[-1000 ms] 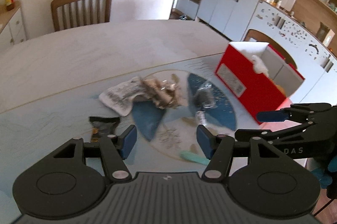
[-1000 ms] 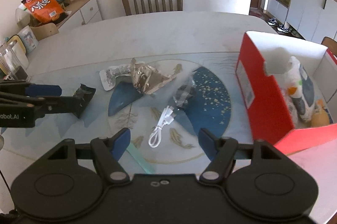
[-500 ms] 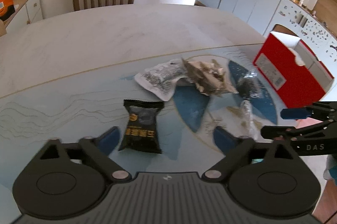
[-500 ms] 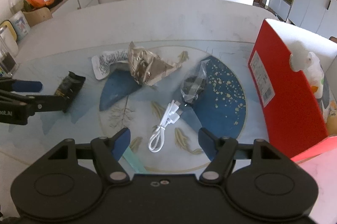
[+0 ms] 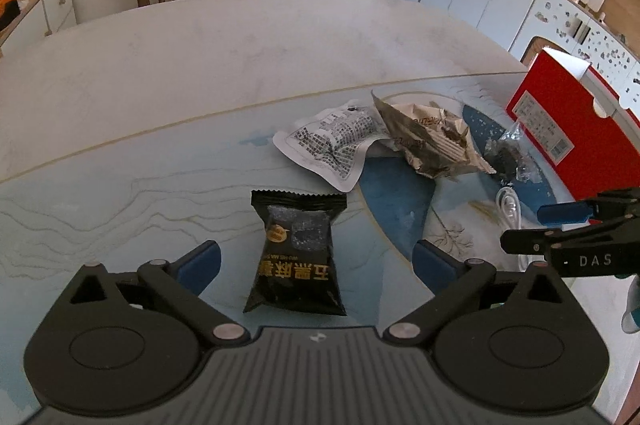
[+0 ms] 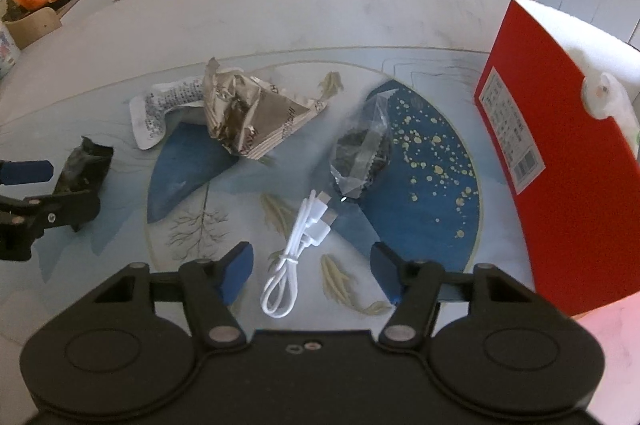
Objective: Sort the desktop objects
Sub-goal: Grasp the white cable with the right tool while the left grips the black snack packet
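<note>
Left claw [image 5: 316, 261] wide, astride black packet [image 5: 297, 253], untouched. Right claw [image 6: 312, 271] just narrowing, straddling white cable [image 6: 298, 243], nothing held. We lower squarely to tabletop [image 5: 224, 65] before closing.

Left claw [image 5: 316, 263] spread wide, right claw [image 6: 312, 271] narrowing, both empty, tilted downward.

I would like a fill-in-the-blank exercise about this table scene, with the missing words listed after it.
1. The snack packet between the open left claw is ____ in colour.
2. The coiled cable before the right claw is ____.
3. The box at the table's edge is ____ outside.

Missing words: black; white; red
</note>
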